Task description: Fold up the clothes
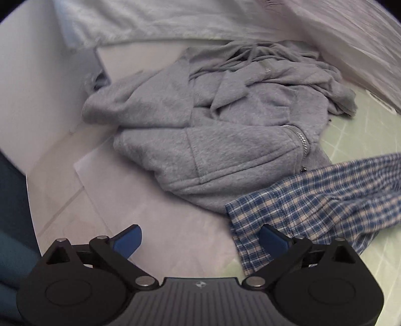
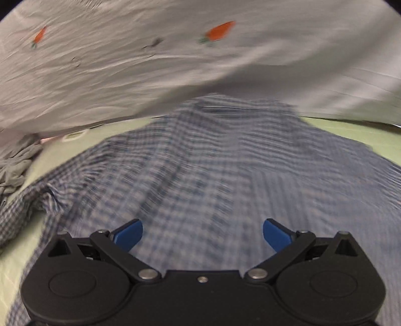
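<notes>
A blue and white checked shirt (image 2: 200, 170) lies spread on a pale green mat (image 2: 351, 130); the right wrist view of it is blurred. My right gripper (image 2: 202, 233) hangs over the shirt, open, with nothing between its blue pads. In the left wrist view one end of the checked shirt (image 1: 313, 198) reaches in from the right, beside a crumpled grey zip hoodie (image 1: 213, 125). My left gripper (image 1: 200, 239) is open above the white surface; its right fingertip (image 1: 273, 238) is over the shirt's edge, without gripping it.
A white cloth with orange carrot prints (image 2: 175, 55) fills the back of the right wrist view, and white bedding (image 1: 175, 17) lies behind the hoodie. Part of the grey hoodie (image 2: 15, 165) shows at the left edge. Dark blue fabric (image 1: 10, 225) is at the far left.
</notes>
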The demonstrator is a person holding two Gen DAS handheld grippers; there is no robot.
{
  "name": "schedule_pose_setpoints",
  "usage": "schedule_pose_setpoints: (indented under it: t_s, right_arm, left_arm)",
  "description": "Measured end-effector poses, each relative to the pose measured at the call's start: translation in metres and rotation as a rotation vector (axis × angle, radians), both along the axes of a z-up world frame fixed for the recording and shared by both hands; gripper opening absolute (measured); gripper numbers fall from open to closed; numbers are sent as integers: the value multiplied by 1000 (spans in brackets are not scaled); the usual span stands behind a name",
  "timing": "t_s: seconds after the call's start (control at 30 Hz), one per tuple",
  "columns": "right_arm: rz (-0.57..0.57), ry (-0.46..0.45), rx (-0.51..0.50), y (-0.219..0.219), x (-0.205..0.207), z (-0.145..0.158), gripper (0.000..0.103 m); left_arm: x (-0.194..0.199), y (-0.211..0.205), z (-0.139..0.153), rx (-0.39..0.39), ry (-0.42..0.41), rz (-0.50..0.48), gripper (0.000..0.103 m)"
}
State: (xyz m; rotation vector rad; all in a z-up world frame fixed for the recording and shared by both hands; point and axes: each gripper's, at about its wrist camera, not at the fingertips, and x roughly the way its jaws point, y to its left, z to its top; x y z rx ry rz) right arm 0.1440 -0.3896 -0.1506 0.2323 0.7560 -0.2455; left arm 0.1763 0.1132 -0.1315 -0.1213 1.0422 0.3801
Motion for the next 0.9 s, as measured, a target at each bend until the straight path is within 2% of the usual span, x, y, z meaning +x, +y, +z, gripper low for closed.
schedule_pose_setpoints:
  t_s: [0.03, 0.17, 0.23, 0.3, 0.33, 0.37, 0.4, 0.47, 0.5, 0.6, 0.73, 0.9]
  right_arm:
    - [21, 7, 1, 2, 15, -4, 103]
    - [74, 42, -10, 11, 69, -19, 103]
    - [79, 36, -54, 17, 84, -23, 103]
    - [102, 37, -82, 22, 99, -24, 103]
    - [122, 37, -84, 24, 104, -24, 103]
    - [141, 37, -90, 25, 109, -24, 103]
    - [160, 39, -102, 27, 113, -24, 103]
    - [191, 28, -111, 29, 118, -26, 103]
    - [196, 19, -112, 29, 118, -26, 103]
    - [211, -9, -119, 27, 117, -28, 103]
    - [211, -6, -117, 28, 114, -27, 103]
    - [216, 12, -108, 28, 118, -25, 103]
  left_arm:
    - [-1, 0, 2, -31, -6, 3, 86]
    - [0, -10, 4, -114, -22, -43, 75]
    - [1, -17, 4, -147, -26, -76, 69]
    - [4, -30, 3, -95, -20, -109, 64]
    - [6, -36, 3, -73, -25, -128, 54]
    - [7, -38, 4, -74, -29, -136, 48]
    - [9, -41, 5, -79, -33, -142, 34]
    - [13, -45, 7, -73, -32, -155, 15]
    - [15, -47, 9, -59, -26, -162, 10]
    - [17, -50, 22, 5, -40, -191, 8]
    - [17, -40, 58, 34, -125, -165, 8]
    - [27, -27, 97, -6, -238, -120, 8]
